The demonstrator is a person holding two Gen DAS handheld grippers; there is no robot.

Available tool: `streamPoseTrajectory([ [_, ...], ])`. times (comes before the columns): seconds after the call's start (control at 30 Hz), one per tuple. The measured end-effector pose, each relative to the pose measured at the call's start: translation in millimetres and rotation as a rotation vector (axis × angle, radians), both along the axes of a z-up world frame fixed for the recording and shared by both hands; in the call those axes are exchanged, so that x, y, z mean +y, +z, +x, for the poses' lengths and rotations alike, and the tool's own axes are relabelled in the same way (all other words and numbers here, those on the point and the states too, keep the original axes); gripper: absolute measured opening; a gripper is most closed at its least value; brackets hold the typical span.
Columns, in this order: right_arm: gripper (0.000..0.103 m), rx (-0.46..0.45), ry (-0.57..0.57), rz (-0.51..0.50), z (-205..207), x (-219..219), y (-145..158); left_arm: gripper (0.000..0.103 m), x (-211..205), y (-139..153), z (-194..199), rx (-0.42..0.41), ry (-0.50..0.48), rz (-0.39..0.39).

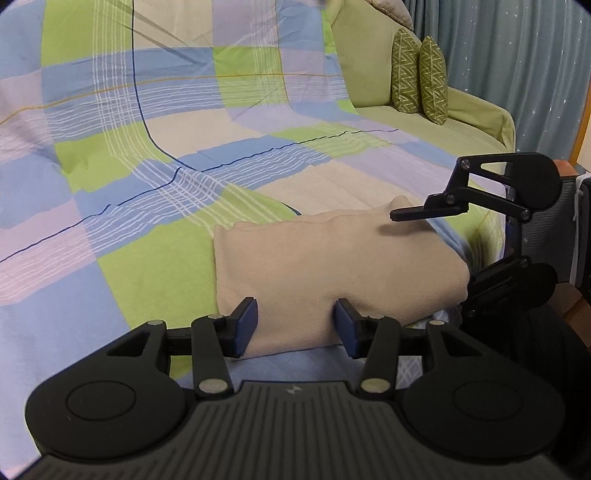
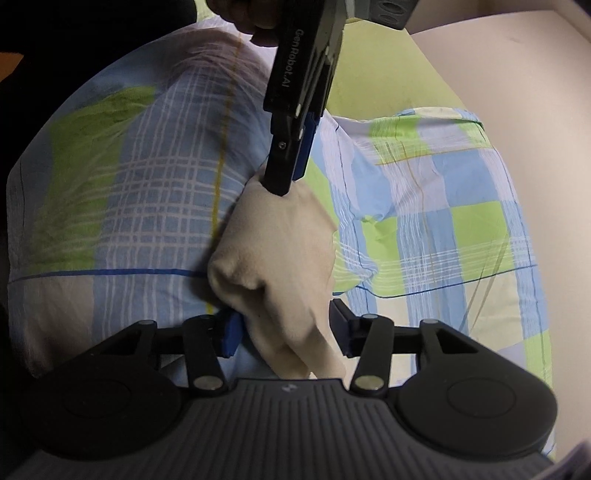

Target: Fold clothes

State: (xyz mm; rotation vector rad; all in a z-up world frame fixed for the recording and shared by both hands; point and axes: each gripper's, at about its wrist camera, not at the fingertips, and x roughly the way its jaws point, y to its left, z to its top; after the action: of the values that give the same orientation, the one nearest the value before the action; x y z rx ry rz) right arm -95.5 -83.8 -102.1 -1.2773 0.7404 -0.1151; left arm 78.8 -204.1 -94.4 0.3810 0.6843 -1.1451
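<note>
A folded beige garment [image 1: 332,258] lies on the plaid bedspread [image 1: 166,155]. My left gripper [image 1: 295,325] stands open at its near edge, with the cloth between the blue pads [image 1: 247,325] but not pinched. My right gripper [image 1: 432,251] comes in from the right and straddles the garment's right end; its upper finger hovers just above the cloth and its lower finger is tucked under the edge. In the right wrist view the beige garment [image 2: 280,251] runs between my right gripper's [image 2: 286,328] parted fingers. My left gripper [image 2: 286,181] rests at the garment's far end.
Two green zigzag cushions [image 1: 419,81] lean on a green sofa back at the far right, before a grey-blue curtain [image 1: 517,74]. A plaid pillow [image 2: 443,221] lies to the right of the garment. A person's dark sleeve [image 2: 240,14] shows above.
</note>
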Motion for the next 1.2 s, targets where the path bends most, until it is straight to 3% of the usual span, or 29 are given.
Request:
streamPoseTrajectory([
  [0.47, 0.037, 0.044, -0.038, -0.01, 10.4, 5.0, 0.3, 0.053, 6.5, -0.9, -6.5, -0.024, 0.01, -0.014],
  [0.57, 0.029, 0.049, -0.057, 0.005, 11.4, 5.9, -1.4, 0.053, 9.7, 2.6, -8.7, -0.038, 0.011, -0.011],
  [0.6, 0.022, 0.052, -0.072, 0.028, 12.4, 5.8, -0.7, 0.053, 12.0, 4.2, -10.8, -0.049, 0.012, -0.01],
  [0.7, 0.018, 0.052, -0.108, 0.077, 14.6, 5.6, 3.6, 0.056, 24.6, 9.6, -30.5, -0.169, -0.047, 0.007],
  [0.8, 0.016, 0.036, -0.159, 0.165, 18.4, 6.8, 21.4, 0.072, 36.8, 8.0, -63.4, -0.396, -0.156, 0.054],
  [0.87, 0.016, 0.015, -0.194, 0.255, 20.9, 6.9, 35.7, 0.073, 38.0, 2.8, -81.9, -0.545, -0.22, 0.094],
  [0.97, 0.015, 0.001, -0.227, 0.39, 24.4, 14.1, 56.6, 0.073, 29.5, -6.3, -95.7, -0.704, -0.319, 0.153],
  [1.07, 0.015, 0.006, -0.211, 0.406, 23.0, 25.9, 61.8, 0.072, 16.4, -16.1, -98.0, -0.826, -0.427, 0.211],
  [1.1, 0.015, 0.011, -0.198, 0.402, 21.3, 32.2, 62.4, 0.067, 12.6, -17.2, -94.8, -0.828, -0.456, 0.219],
  [1.13, 0.015, 0.013, -0.191, 0.399, 19.9, 36.2, 62.4, 0.049, 9.2, -16.3, -90.3, -0.806, -0.472, 0.219],
  [1.2, 0.015, 0.007, -0.181, 0.396, 17.7, 40.5, 61.6, 0.026, 3.2, -10.3, -79.1, -0.72, -0.476, 0.206],
])
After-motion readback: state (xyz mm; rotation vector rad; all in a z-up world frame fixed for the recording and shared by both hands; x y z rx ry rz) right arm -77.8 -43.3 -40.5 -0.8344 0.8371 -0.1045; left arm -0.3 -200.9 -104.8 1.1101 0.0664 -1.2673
